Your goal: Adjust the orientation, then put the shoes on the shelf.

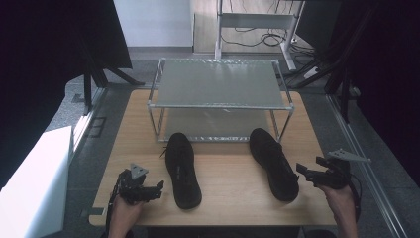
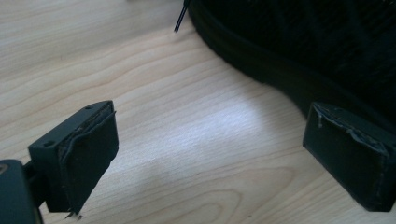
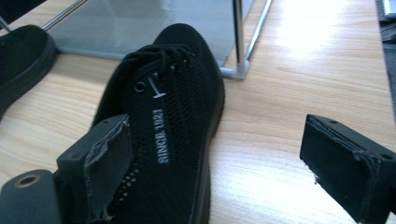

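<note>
Two black mesh shoes lie on the wooden table (image 1: 228,168), toes toward a two-tier metal shoe rack (image 1: 220,99). The left shoe (image 1: 182,168) (image 2: 299,51) (image 3: 21,60) has my left gripper (image 1: 159,187) (image 2: 210,158) just to its left, open, with bare wood between its pads. The right shoe (image 1: 273,162) (image 3: 168,121), marked "SINCE 1921", lies close to the left of my right gripper (image 1: 300,171) (image 3: 219,172). That gripper is open. One of its pads (image 3: 109,172) overlaps the shoe's side in the right gripper view, and bare table lies under the gap.
The rack has a glass top shelf (image 1: 218,82) and a lower shelf (image 1: 213,124) near table level; its front legs (image 3: 239,35) stand just past the shoe toes. A white box (image 1: 32,183) sits left of the table. Cables and stands lie on the floor behind.
</note>
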Tool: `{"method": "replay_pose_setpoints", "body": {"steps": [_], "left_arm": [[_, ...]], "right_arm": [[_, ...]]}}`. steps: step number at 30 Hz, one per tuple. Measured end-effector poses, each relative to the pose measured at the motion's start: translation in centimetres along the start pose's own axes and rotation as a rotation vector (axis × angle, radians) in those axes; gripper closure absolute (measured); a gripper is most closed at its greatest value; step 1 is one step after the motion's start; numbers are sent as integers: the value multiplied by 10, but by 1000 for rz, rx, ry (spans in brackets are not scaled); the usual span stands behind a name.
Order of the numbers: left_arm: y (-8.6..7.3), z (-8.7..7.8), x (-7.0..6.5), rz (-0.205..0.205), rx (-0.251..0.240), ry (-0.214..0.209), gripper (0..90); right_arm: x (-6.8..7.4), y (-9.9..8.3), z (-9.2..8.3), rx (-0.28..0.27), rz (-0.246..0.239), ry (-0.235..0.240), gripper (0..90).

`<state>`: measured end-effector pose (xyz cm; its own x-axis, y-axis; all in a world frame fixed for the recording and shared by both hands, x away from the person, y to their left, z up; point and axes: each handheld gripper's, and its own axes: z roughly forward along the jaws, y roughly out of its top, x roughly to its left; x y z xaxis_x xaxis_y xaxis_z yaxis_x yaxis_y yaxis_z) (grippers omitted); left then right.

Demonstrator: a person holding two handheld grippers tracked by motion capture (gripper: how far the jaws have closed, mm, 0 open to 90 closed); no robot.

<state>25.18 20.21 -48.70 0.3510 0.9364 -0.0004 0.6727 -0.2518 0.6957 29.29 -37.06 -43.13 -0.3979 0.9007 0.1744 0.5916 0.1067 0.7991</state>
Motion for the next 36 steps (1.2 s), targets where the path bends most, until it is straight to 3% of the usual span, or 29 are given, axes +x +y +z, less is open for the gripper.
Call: {"method": "replay_pose_setpoints", "body": {"steps": [4, 7, 11, 13, 20, 25, 28, 31, 36], "left_arm": [[6, -5, -2, -15, -19, -5, 45], [16, -12, -4, -40, -63, -18, 56], [29, -15, -10, -78, -95, -64, 61], [36, -13, -16, -75, -99, -86, 60], [48, 3, -39, -36, -62, -105, 56], [49, 12, -44, -21, -44, -80, 55], [51, 16, -42, -42, -44, -75, 55], [54, 20, -43, -51, -35, -77, 65], [57, 24, -44, -67, 9, -86, 95]], "right_arm": [[3, 2, 4, 24, -11, 17, 96], [6, 2, 8, 36, -11, 32, 116], [10, 2, 16, 38, -13, 57, 131], [11, 3, 21, 48, -14, 64, 131], [15, 5, 39, 98, -42, 57, 134], [13, 5, 52, 124, -37, 49, 142], [11, 4, 59, 142, -28, 51, 163], [11, 4, 67, 146, -8, 75, 230], [18, 5, 83, 171, -49, 57, 364]]}}
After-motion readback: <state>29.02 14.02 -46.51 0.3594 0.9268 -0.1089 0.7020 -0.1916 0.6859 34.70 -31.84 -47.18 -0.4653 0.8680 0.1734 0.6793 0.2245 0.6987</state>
